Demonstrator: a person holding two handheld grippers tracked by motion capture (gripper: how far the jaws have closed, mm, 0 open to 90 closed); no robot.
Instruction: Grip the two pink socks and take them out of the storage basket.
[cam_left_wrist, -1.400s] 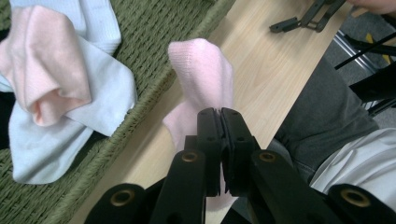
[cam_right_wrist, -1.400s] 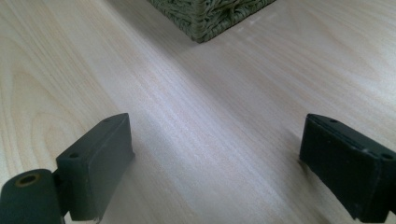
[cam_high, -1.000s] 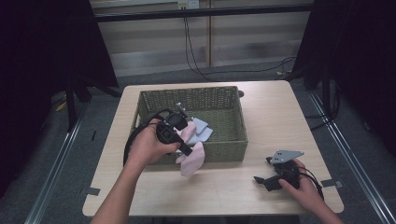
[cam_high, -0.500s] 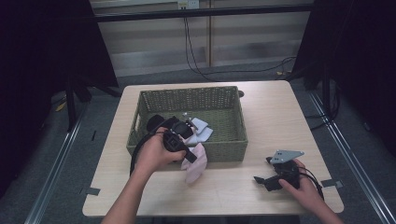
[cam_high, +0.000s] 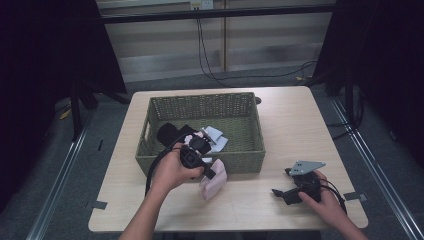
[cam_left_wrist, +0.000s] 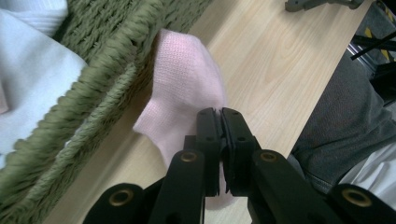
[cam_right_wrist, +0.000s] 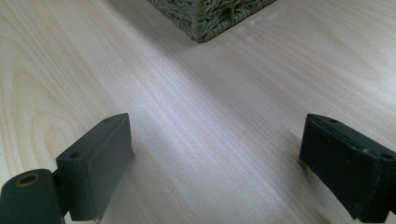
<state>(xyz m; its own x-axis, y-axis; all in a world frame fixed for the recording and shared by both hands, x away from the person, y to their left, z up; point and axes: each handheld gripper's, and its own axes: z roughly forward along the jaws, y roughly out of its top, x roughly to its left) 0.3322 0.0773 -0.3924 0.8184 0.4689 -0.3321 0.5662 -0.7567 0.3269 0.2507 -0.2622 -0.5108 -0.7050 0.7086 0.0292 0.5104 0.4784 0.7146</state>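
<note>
A pale pink cloth (cam_high: 213, 182) hangs down over the front of the green wicker basket (cam_high: 250, 160) onto the table. My left gripper (cam_high: 209, 172) is shut on it just outside the basket's front wall. In the left gripper view the two black jaws meet on the pink cloth (cam_left_wrist: 187, 98), whose far end rests against the basket rim (cam_left_wrist: 100, 88). My right gripper (cam_high: 279, 192) lies low on the table near the front right, held by a hand. Its jaws stand wide apart in the right gripper view with bare wood between them (cam_right_wrist: 215, 154).
Inside the basket lie white and light blue cloths (cam_high: 215, 140) and something dark (cam_high: 167, 132). A basket corner (cam_right_wrist: 210, 18) shows ahead of the right gripper. The table's front edge runs close behind the pink cloth, with a person's grey trousers (cam_left_wrist: 345, 116) beyond it.
My left hand has carried the pink cloth downward and toward the table's front, from over the basket rim to outside its front wall. The right gripper has stayed put.
</note>
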